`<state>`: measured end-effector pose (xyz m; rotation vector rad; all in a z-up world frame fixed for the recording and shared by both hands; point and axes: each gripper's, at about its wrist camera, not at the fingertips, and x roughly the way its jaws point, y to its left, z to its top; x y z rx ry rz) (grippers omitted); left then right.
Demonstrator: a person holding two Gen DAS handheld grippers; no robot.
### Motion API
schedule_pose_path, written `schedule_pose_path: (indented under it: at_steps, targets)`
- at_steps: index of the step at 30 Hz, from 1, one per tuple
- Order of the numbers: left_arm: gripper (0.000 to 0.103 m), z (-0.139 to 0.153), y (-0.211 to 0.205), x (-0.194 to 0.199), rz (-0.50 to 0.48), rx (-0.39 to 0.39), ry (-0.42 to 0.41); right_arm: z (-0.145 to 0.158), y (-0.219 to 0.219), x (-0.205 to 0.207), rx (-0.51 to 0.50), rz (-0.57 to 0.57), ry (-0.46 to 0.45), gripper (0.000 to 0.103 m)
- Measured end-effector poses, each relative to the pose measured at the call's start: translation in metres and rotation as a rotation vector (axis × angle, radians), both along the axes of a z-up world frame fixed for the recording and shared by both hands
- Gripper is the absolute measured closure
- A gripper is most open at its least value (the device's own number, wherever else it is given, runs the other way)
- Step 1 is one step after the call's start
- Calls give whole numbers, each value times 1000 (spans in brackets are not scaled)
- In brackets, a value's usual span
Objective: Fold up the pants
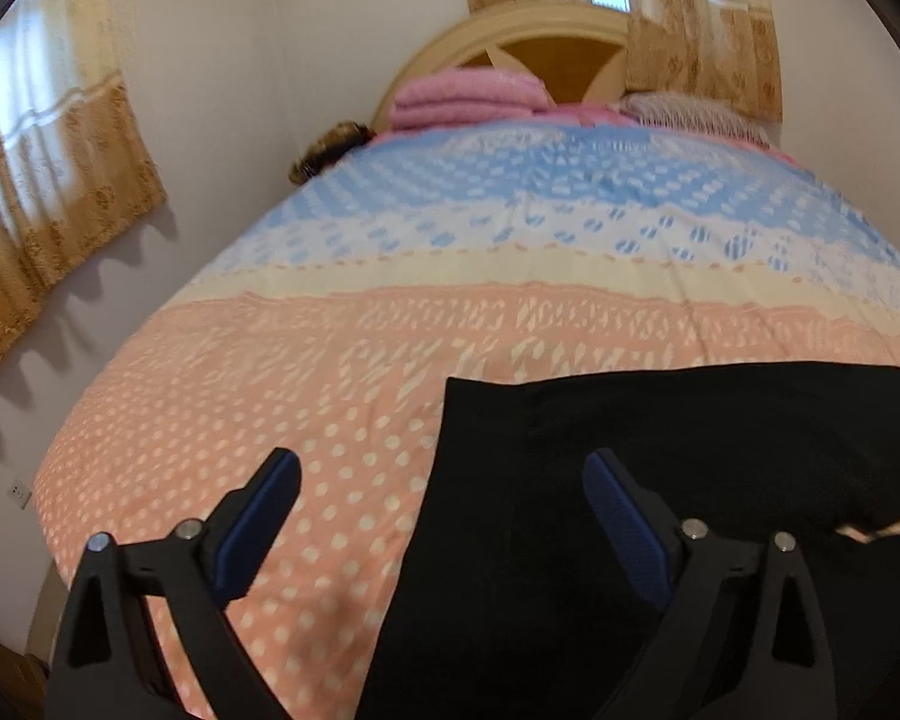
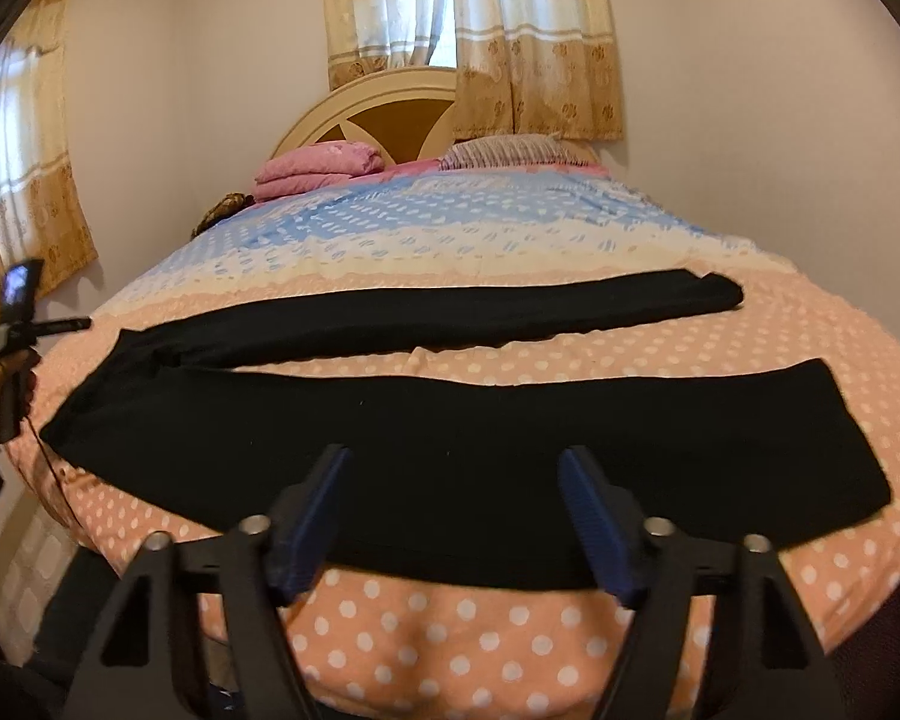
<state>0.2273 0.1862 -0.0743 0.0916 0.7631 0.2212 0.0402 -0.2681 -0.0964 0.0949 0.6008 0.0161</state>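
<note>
Right under your right gripper sits the near leg of the black pants, stretched crosswise on the bed, and your fingers are spread wide apart above it, gripping nothing. Beyond that leg there's a strip of bare bedspread, then the second leg running crosswise farther ahead of the gripper, its end off to the right. Both legs meet at the left, where the waist end fans out near the bed's left edge.

Over on your left gripper, jaws are wide as well, nothing between them. One blue finger pad hangs over the polka-dot pink bedspread, the other over black cloth; the pants fill the lower right of that view, with a straight edge running between your fingers. You can see that left gripper from the right wrist camera too, far out to the left past the waist end, held in your hand.

Farther ahead, folded pink blankets and a striped pillow sit at the curved headboard, with curtains above.
</note>
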Motion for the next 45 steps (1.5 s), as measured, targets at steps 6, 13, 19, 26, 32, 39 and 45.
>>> schedule_pose_path:
  at_steps: [6, 13, 19, 26, 32, 39, 45]
  targets:
    - [11, -18, 7, 49, -18, -5, 63, 6, -23, 34, 48, -45, 14, 33]
    - [33, -54, 29, 86, -7, -55, 175, 9, -54, 67, 36, -122, 48, 33]
    - [67, -60, 30, 87, -100, -155, 162, 23, -78, 87, -18, -172, 35, 36]
    - [67, -56, 22, 87, -158, -94, 182, 43, -154, 123, 60, -303, 65, 36]
    - [64, -57, 22, 94, -140, -79, 200, 40, -218, 171, 62, -385, 141, 36]
    - [63, -60, 18, 103, -131, -63, 217, 9, -236, 246, 33, -286, 267, 36]
    - [75, -59, 11, 103, -186, -35, 221, -20, -236, 297, 4, -235, 379, 36]
